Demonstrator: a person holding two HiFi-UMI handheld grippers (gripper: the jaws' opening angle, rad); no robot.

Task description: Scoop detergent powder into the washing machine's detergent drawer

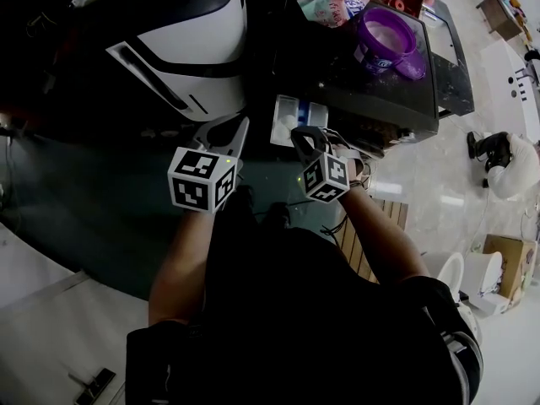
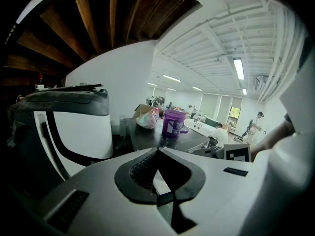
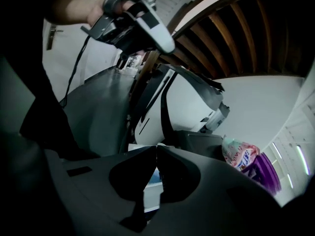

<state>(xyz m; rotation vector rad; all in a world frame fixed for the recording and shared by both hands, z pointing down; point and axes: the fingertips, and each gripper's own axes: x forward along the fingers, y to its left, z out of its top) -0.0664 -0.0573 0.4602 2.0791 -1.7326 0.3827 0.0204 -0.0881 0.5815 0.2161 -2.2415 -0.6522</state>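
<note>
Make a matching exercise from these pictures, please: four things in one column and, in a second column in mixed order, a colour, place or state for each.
Things
1. bucket
2. detergent drawer
3. printed bag
4. left gripper

Descriptions
A. jaws shut, nothing between them
B. purple, open at the top
C. pulled out, white with blue inside
D. pink and white, lying beside the bucket

Pairs: 1-B, 2-C, 3-D, 4-A
</note>
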